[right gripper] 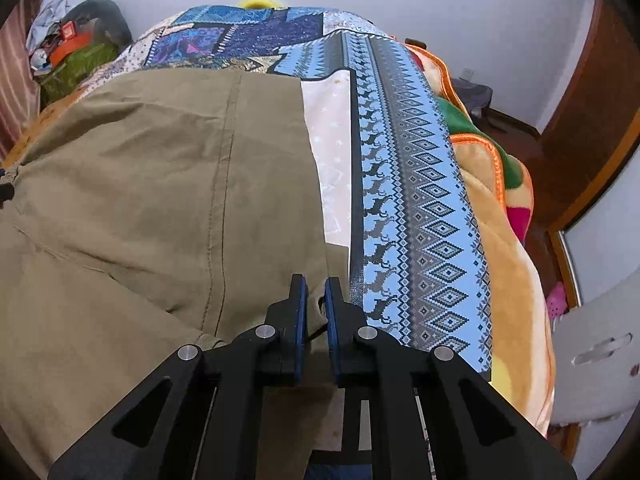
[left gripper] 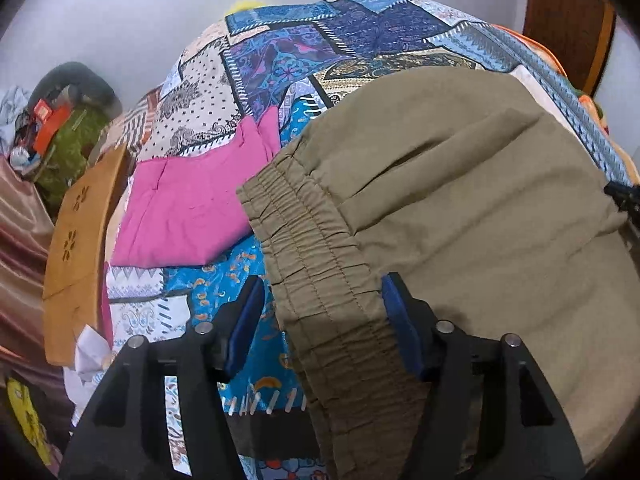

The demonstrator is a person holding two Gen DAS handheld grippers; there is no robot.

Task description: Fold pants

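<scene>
Olive-khaki pants (left gripper: 460, 208) lie on a patterned bedspread (left gripper: 320, 40). In the left wrist view my left gripper (left gripper: 320, 300) is open, its fingers standing either side of the elastic waistband (left gripper: 312, 264). In the right wrist view the pants (right gripper: 140, 200) fill the left half. My right gripper (right gripper: 315, 284) is nearly closed, pinching a corner of the pants fabric at their right edge. The tip of the right gripper also shows at the far right of the left wrist view (left gripper: 624, 196).
A folded pink garment (left gripper: 192, 208) lies left of the waistband. A wooden board (left gripper: 80, 240) and clutter stand at the bed's left edge. An orange-trimmed fleece blanket (right gripper: 500, 200) lies along the right side. A wooden door frame (right gripper: 592, 120) stands at the far right.
</scene>
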